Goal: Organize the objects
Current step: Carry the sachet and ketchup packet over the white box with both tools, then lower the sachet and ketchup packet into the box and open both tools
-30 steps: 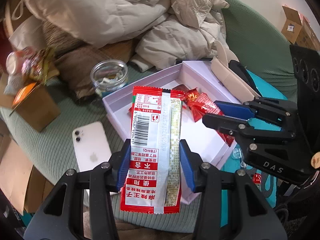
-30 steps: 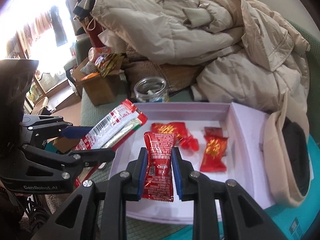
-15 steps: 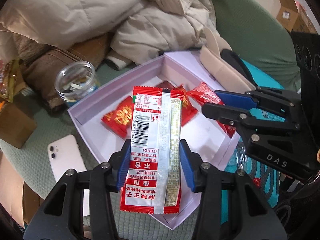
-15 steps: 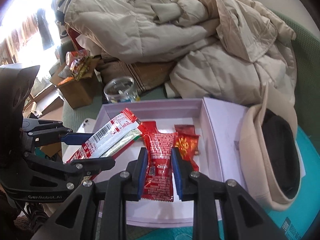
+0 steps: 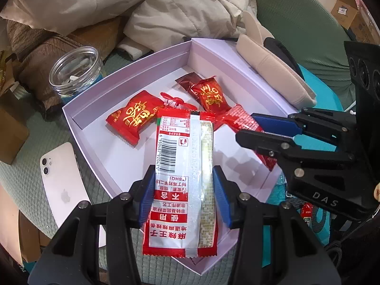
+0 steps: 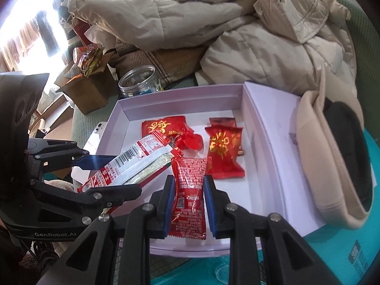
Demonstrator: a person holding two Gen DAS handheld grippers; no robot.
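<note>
Left gripper [image 5: 182, 185] clamping long snack packet [image 5: 182, 166], right gripper [image 6: 187, 199] clamping ketchup sachet [image 6: 188, 190], both hovering over lilac box [image 6: 180, 98] holding red candies [image 6: 224, 153]. Advice: lowering close to floor, releasing one packet at a time, avoiding candies.

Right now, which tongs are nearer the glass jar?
Left. The left tongs hang over the box's jar-side corner; the right tongs are farther from the jar.

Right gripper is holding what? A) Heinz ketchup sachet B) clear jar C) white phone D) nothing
A: the right gripper is shut on the red Heinz sachet, held over the white box; the left gripper holds the long barcode packet.
</note>
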